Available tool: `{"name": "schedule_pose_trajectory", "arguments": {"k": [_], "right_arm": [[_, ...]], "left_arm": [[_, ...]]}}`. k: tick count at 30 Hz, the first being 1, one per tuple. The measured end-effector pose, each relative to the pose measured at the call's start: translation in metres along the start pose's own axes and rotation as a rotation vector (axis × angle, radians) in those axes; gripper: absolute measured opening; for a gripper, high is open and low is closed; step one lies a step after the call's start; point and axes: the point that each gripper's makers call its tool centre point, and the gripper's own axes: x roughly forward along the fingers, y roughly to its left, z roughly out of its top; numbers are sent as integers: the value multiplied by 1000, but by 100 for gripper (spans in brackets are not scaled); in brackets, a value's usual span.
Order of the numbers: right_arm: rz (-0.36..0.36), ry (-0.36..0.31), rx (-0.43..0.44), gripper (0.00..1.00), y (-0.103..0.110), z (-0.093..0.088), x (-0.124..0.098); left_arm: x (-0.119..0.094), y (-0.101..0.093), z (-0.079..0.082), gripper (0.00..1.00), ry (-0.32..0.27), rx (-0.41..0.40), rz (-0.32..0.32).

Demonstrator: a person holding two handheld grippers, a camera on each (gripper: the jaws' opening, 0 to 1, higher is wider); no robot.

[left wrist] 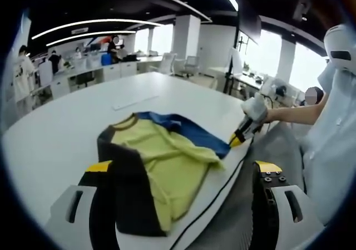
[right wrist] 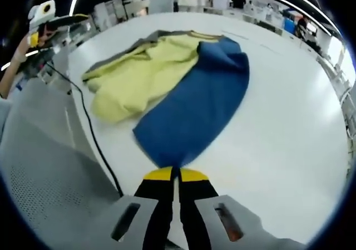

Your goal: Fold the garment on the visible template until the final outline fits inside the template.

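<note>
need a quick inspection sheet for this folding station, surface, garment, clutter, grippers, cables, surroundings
surface: white table, bare around the garment; no template outline can be made out.
job's things: garment, yellow body with blue and dark grey sleeves, lying rumpled and partly folded near the table edge.
clutter: nothing seen beside the garment.
grippers: right hand-held gripper shut on the tip of the blue sleeve; left hand-held gripper open, jaws on either side of the grey sleeve.
cables: black cable along the table edge.
surroundings: open office with desks, chairs and people in the background; grey mesh chair beside the table.
</note>
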Motion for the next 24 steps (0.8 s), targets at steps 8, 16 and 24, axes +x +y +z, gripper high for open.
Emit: {"name": "schedule_pose_trajectory", "arguments": {"k": [8,16,24], "right_arm": [[-27,7,-4,2,-1,2,-2],[-69,-13,12,2,-22,9,-16],[-116,12,0,2,-40,1,-27]], "left_arm": [[-1,-1,-1,100,-1,-5,-1],[-4,-1,-3,100,6,-3,2],[-6,0,-3,100,0,-5,7]]}}
